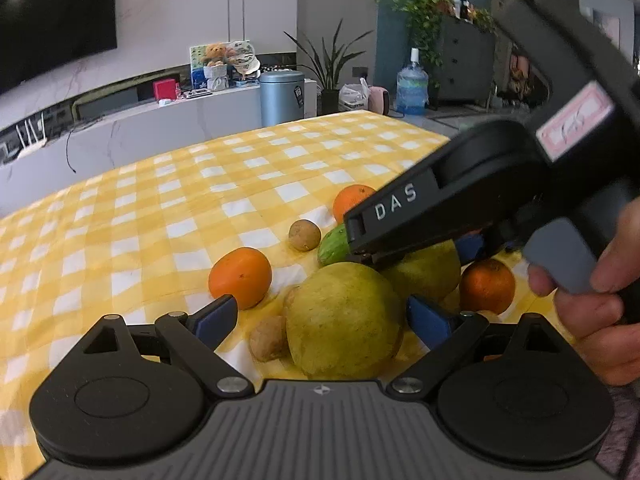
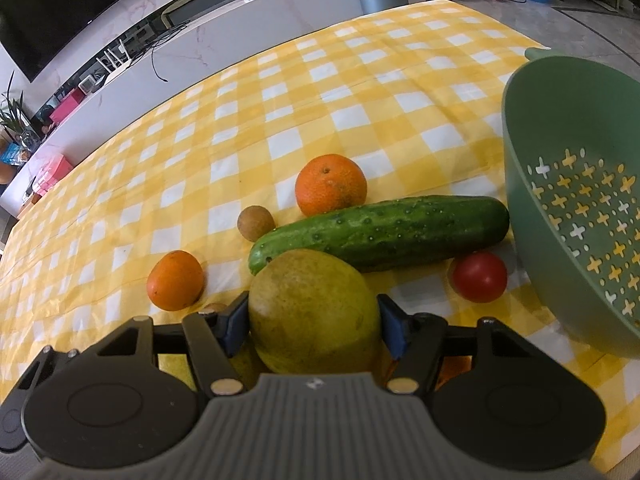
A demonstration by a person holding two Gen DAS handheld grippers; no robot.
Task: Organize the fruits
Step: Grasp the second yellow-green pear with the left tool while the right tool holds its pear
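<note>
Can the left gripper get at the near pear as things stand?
Probably yes. The left gripper is open with its blue fingers on either side of the near pear; nothing sits between them, though the small brown fruit crowds one side.

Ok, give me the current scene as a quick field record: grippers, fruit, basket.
surface: yellow checked cloth
left gripper: open, straddling the near pear
right gripper: shut on the far pear
colander: green, appears empty, on the right
loose on cloth: cucumber, tomato, oranges, small brown fruits
</note>
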